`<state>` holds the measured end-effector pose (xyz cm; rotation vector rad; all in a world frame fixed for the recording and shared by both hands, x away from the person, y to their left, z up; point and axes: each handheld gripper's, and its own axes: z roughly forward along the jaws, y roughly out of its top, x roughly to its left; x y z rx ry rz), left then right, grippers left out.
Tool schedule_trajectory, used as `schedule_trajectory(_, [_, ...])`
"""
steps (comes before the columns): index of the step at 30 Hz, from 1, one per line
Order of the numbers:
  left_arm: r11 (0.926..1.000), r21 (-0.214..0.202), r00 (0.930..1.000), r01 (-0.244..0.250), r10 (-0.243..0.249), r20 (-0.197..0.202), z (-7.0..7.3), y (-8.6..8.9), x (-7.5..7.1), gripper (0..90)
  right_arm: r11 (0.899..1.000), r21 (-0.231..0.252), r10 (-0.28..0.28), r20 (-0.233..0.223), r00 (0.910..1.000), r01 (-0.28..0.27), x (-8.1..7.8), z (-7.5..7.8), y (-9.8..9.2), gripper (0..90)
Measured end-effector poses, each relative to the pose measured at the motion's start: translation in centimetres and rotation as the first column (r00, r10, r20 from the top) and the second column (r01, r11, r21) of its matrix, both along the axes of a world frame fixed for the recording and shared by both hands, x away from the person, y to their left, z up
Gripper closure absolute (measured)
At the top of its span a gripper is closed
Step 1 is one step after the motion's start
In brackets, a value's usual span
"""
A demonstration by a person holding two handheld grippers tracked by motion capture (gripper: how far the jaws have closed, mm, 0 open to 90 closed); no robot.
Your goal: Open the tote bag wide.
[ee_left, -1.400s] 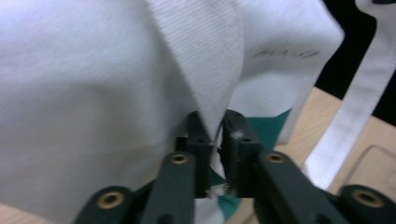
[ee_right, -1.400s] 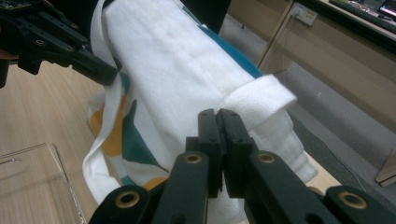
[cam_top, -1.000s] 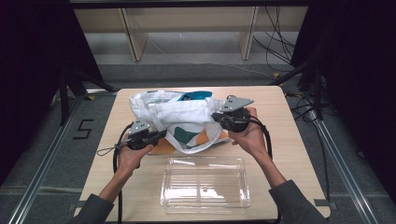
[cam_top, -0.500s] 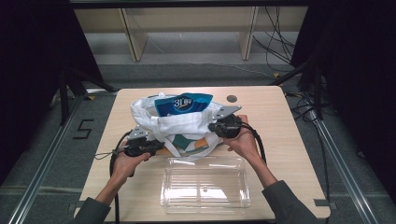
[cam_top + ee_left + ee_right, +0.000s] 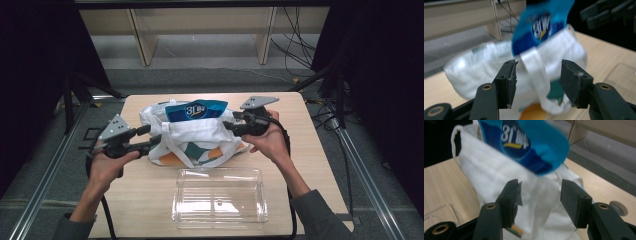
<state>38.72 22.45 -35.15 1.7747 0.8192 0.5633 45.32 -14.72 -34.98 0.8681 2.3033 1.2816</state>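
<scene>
A white cloth bag (image 5: 200,137) with a teal and orange print stands on the wooden table (image 5: 310,150). A blue packet (image 5: 196,110) sticks out of its top. My left gripper (image 5: 152,135) hovers at the bag's left edge. Its jaws have just been opening, and the bag's strap (image 5: 536,75) hangs just ahead of the left gripper (image 5: 538,67), with no pad pressing on it. My right gripper (image 5: 230,121) is at the bag's right edge, its jaws also just opened. The right gripper (image 5: 539,185) faces the bag (image 5: 486,170) and packet (image 5: 529,145).
A clear plastic box (image 5: 220,172) lies on the table in front of the bag, near the person's side. A small dark disc (image 5: 616,207) sits on the table beyond the bag. Shelving and cables lie on the floor behind the table.
Both grippers were shut on the bag's edges and raised it upright with the blue packet showing. Now both are open, and the left hand has risen and drawn back to the left.
</scene>
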Motion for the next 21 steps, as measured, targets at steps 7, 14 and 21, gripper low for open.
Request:
schedule_trajectory(7, [0.9987, -0.046, 0.9974, -0.022, 0.019, -0.069, 1.2, 0.1, 4.1, 50.5, 0.996, -0.094, -0.016, -0.099, 0.995, 0.007, 3.6, -1.2, 2.3, 65.9])
schedule_trajectory(14, [0.9974, -0.062, 0.9949, -0.035, 0.029, -0.097, 0.1, 0.1, 5.3, 54.5, 0.98, -0.193, 0.039, -0.095, 0.9947, -0.057, 2.5, -2.0, 1.9, 83.2])
schedule_trajectory(21, [0.9985, -0.044, 0.989, -0.032, 0.025, -0.146, -3.0, -0.6, 5.9, 70.6, 0.939, -0.304, 0.131, -0.11, 0.9853, -0.159, 0.6, -4.4, 3.0, 83.7])
